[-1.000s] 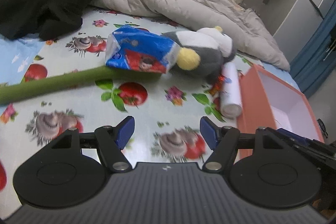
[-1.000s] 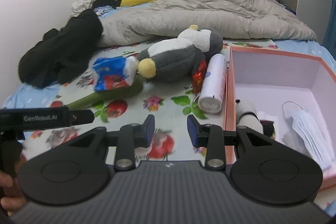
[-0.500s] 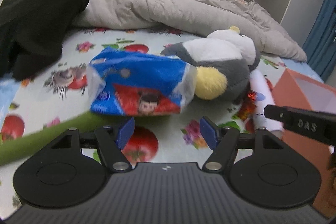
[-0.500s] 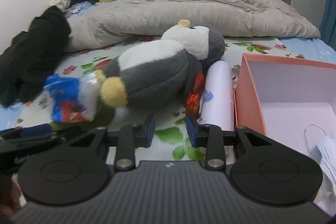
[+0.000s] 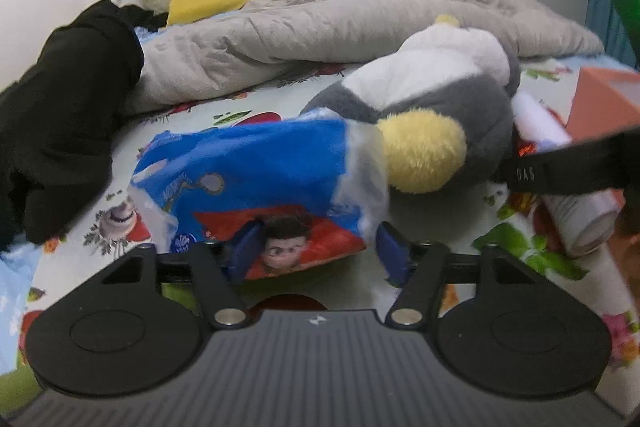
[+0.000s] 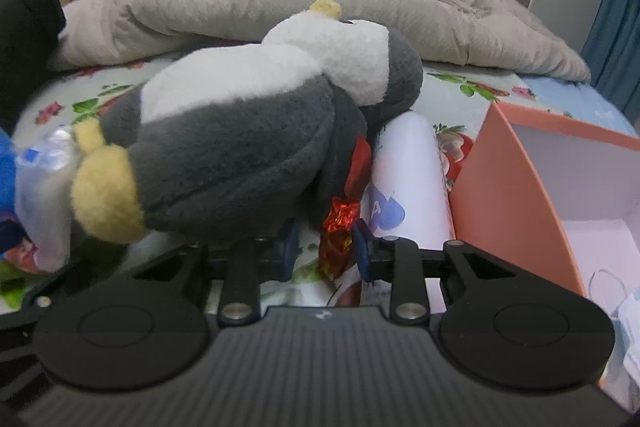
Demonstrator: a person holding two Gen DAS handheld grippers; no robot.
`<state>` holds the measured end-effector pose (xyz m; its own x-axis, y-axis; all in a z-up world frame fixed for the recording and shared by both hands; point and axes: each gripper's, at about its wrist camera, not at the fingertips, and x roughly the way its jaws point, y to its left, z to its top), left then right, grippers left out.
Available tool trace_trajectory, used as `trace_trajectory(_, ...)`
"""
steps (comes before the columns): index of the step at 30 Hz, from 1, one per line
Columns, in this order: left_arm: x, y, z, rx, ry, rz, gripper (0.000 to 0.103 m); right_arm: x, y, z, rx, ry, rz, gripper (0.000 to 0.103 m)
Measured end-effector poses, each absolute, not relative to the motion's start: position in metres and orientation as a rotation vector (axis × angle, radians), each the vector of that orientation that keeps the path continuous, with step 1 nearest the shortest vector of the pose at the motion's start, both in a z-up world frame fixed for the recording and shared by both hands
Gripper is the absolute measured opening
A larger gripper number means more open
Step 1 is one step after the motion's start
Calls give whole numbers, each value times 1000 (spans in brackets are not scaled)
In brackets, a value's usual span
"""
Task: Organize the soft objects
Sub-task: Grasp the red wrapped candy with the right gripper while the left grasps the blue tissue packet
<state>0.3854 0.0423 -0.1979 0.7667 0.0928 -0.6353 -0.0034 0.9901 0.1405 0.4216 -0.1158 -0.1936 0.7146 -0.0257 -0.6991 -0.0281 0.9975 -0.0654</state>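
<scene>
A blue and red tissue pack (image 5: 260, 183) lies on the bed sheet. My left gripper (image 5: 318, 251) is open, its blue pads on either side of the pack's near end. A grey and white penguin plush (image 5: 436, 115) with yellow feet lies just right of the pack; it fills the right wrist view (image 6: 248, 143). My right gripper (image 6: 324, 247) is open at the plush's near edge, with a red foil wrapper (image 6: 340, 227) between its pads. The pack's edge (image 6: 24, 187) shows at far left there.
A white roll (image 6: 408, 183) lies between the plush and a salmon box (image 6: 516, 195) holding a face mask (image 6: 628, 311). A grey duvet (image 5: 340, 23) lies behind, black clothes (image 5: 68, 99) at left, and a green stem (image 5: 20, 379) under the pack.
Both grippers have moved forward and lower. The left one now straddles the tissue pack's near end; the right one has come up to the plush and the foil wrapper.
</scene>
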Motion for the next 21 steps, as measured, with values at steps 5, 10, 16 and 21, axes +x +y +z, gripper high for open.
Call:
trace_trajectory(5,381,37,-198,190,657,28,38,433,-111,-202,-112,771,-36,21)
trace_trajectory(10,372,38,-190,159,648,10,18,434,-112,-203,-108,765,-46,20)
trace_trajectory(16,347,51,-166,76,619,9,12,418,-117,-191,-88,766,-30,20)
trace_trajectory(21,311,55,-144,27,603,5,9,395,-115,-174,-89,747,4,20)
